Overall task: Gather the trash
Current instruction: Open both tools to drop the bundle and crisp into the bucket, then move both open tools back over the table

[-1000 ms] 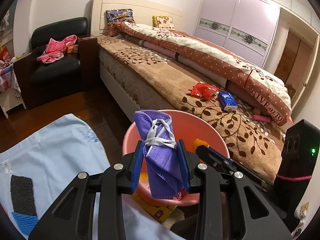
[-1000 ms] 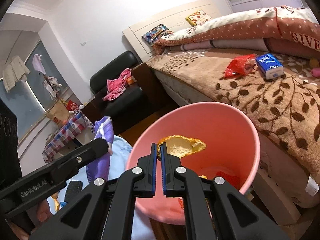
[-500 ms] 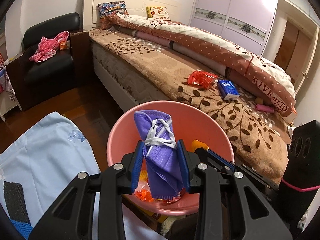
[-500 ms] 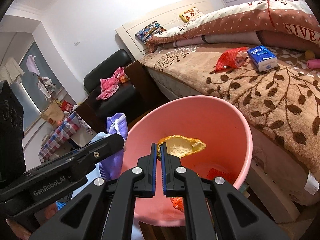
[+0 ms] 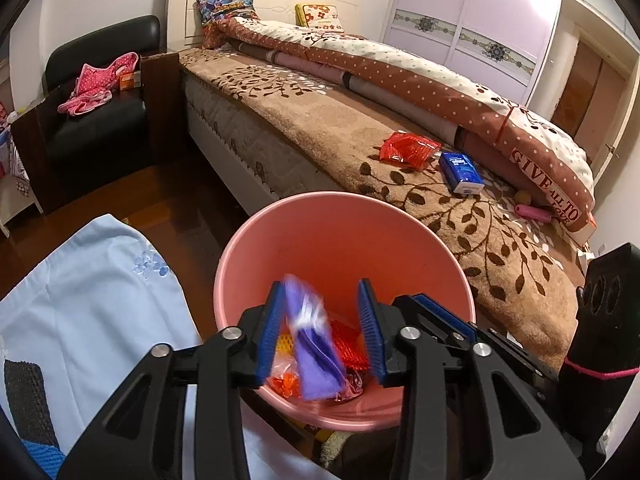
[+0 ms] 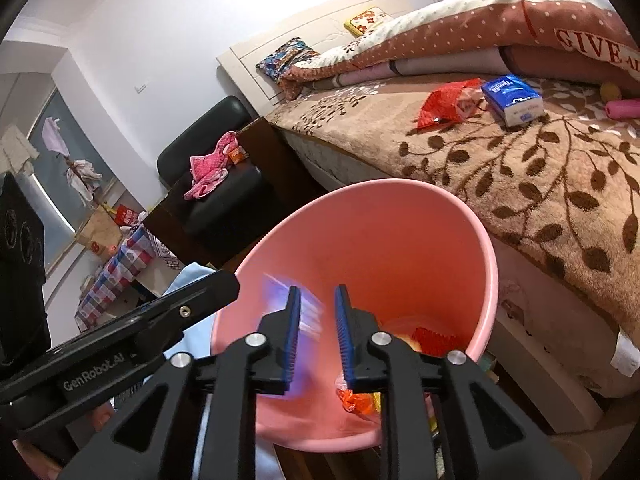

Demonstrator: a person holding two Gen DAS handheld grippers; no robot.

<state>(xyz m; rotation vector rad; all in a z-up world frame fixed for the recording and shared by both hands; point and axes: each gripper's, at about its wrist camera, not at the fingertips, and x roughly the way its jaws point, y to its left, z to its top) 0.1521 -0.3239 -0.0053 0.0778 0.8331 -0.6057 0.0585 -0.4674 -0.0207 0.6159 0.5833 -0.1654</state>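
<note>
Both jaws opening over pink bin (image 5: pixel 256 264), left gripper (image 5: pixel 322 334) freeing blurred purple mask (image 5: pixel 314 344), right gripper (image 6: pixel 317 334) empty.

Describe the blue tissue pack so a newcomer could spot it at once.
Start at the bed with the brown leaf-patterned plush blanket. Near the rolled polka-dot quilt lies a crumpled red plastic wrapper; beside it sits the small blue rectangular tissue pack. It is the only blue, box-shaped item on the blanket.
</note>
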